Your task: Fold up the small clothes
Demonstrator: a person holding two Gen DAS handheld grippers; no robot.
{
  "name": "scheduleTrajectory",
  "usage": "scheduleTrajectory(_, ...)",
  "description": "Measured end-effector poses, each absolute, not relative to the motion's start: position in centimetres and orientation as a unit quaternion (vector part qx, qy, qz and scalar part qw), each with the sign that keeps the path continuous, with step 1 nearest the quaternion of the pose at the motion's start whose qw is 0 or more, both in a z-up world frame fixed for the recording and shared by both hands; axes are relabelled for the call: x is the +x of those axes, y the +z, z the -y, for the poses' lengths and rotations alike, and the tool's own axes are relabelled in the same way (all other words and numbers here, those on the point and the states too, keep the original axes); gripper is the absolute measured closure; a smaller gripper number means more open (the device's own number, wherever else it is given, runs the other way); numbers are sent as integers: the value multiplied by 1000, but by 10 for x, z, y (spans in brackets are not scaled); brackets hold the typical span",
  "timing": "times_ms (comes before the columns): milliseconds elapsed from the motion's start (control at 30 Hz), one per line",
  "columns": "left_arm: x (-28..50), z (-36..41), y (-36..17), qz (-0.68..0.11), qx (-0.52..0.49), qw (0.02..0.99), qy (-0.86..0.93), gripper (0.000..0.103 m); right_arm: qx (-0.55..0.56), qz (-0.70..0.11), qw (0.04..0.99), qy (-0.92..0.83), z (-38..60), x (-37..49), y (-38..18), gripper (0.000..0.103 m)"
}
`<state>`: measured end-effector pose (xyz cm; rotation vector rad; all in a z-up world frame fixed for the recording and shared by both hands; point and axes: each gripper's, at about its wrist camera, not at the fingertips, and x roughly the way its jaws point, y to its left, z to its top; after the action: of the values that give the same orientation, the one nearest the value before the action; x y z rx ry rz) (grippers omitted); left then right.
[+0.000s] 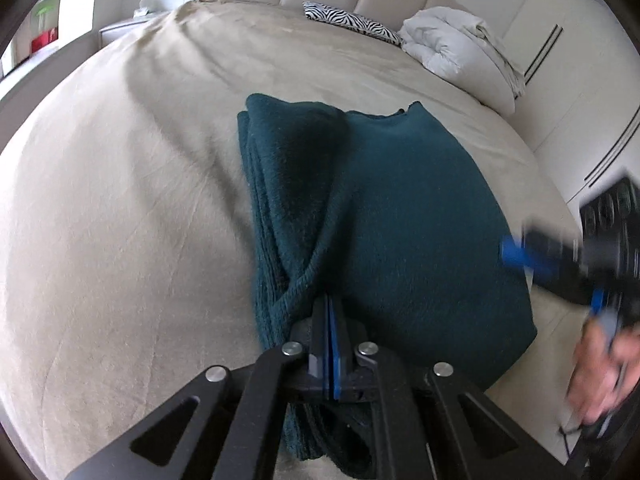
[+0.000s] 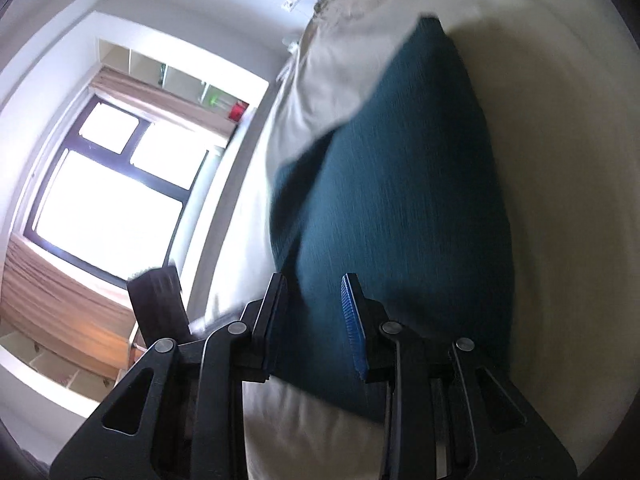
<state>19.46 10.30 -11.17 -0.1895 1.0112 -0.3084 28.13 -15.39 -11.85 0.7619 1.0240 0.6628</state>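
Left wrist view, item one: teal sweater [image 1: 400,208], one count, lying on the bed [image 1: 120,220] near its foot edge, partly folded. Long axis runs away from the left gripper [image 1: 330,320] toward the headboard. A sleeve or side panel is doubled over along the garment's left side, forming a thick ridge; the right part lies flat in a single broad panel, neckline at the far end.

Item two: left gripper, one count, fingers clenched on a ribbed edge of the sweater at its near end, where the folded ridge meets the flat panel. The knit fans out from that pinch.

Item three: right gripper [image 2: 314,320], one count, fingers released with a clear gap between them, the sweater [image 2: 400,208] directly ahead and beneath; contact cannot be told because of motion blur. From the left wrist view it sits at the garment's right edge, blurred.

Judgement: the left gripper is the nearer and already engaged; the next fold likely carries the near end forward along the long axis.

Surroundings: one zebra-print pillow [image 1: 352,22], one white duvet bundle [image 1: 452,48], one window [image 2: 108,188].
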Motion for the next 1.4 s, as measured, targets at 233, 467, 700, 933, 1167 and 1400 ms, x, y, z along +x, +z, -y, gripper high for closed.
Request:
scheduleTrajectory(233,190,-102,-119,-473,-72,864,-157,97,412,-518,699,271,162,383,-142,76)
scheduleTrajectory(467,190,-108,-126,-478,-83,859,-167,97,441,-505,710,213,183,439,-165,84)
scheduleTrajectory(700,188,-115,-129,-476,-97,856,-175,96,438,-515,715,179,196,451,-192,95)
scheduleTrajectory(933,189,-134,-137,-473,-146,845,-201,96,410,-474,727,278,204,358,-133,63)
scheduleTrajectory(1167,185,-135,-137,-471,-143,847,-202,96,351,-488,727,332,190,269,-165,56)
scheduleTrajectory(1400,184,-134,-136,-465,-148,848,-205,96,279,-484,758,337,165,232,-129,43)
